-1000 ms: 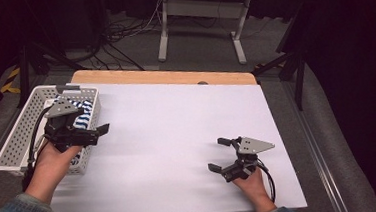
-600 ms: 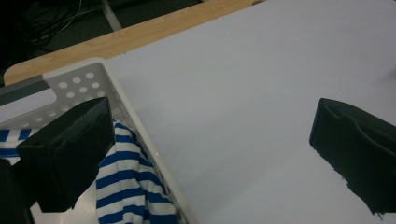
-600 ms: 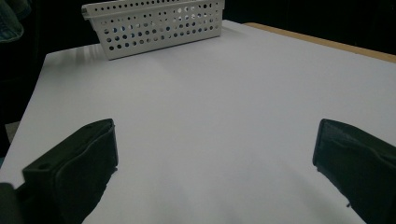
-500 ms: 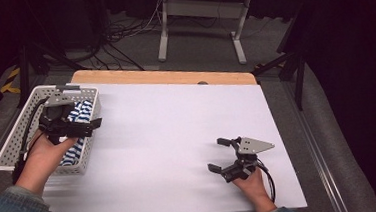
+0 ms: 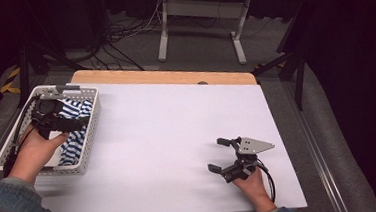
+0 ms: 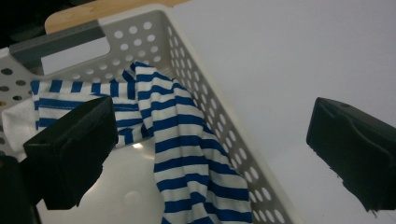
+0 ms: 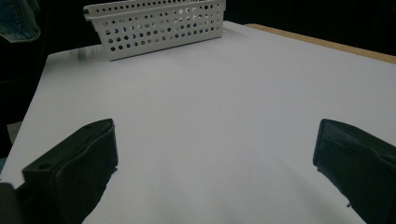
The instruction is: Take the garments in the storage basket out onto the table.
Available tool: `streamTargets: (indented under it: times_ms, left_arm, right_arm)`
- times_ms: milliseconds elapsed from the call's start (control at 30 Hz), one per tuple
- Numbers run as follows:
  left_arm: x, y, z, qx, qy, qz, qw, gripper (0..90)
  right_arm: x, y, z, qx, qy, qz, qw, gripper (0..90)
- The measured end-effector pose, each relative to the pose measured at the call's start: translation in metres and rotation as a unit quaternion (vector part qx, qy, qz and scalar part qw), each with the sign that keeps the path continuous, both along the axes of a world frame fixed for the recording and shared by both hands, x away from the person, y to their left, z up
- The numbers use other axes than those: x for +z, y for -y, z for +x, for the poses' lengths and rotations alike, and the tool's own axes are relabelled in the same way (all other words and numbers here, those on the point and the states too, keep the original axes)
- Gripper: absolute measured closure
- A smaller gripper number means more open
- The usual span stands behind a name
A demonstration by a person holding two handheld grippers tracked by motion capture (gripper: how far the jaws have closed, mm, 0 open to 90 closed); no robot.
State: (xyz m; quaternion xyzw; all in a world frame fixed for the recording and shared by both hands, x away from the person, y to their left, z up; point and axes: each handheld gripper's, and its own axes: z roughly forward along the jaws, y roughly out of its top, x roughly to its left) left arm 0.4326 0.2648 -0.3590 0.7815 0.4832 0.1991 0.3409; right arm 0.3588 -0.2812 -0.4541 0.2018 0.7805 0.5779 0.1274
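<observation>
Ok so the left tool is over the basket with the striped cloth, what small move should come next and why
Probably lower the left tool onto the striped cloth and close. Its jaws stand wide open with nothing between them, one over the white basket, the other past its wall, so shift it inward first.

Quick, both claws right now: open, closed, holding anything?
Left claw: open, empty, above the striped cloth in the basket.
Right claw: open, empty, over the white table.

sleeves (image 5: 7, 206): blue denim | jaws: black, blocky | right gripper (image 5: 221, 155): grey plate, black cable
</observation>
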Motion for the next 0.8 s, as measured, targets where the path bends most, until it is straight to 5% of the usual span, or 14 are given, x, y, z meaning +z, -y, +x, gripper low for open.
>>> streamTargets:
  times_ms: [467,600,800]
  left_arm:
    - [-0.026,-0.016,0.033,0.025,-0.059,0.039,0.9972,5.4]
    - [-0.034,-0.019,0.042,0.027,-0.082,0.031,0.9958,13.0]
    - [-0.045,-0.02,0.054,0.034,-0.106,0.018,0.9936,11.8]
  right_arm:
    - [0.0,0.0,0.0,0.003,0.001,0.004,1.0,0.3]
    - [0.001,0.0,0.0,0.004,0.001,0.004,1.0,0.3]
    - [0.0,0.0,0.0,0.005,0.001,0.003,1.0,0.2]
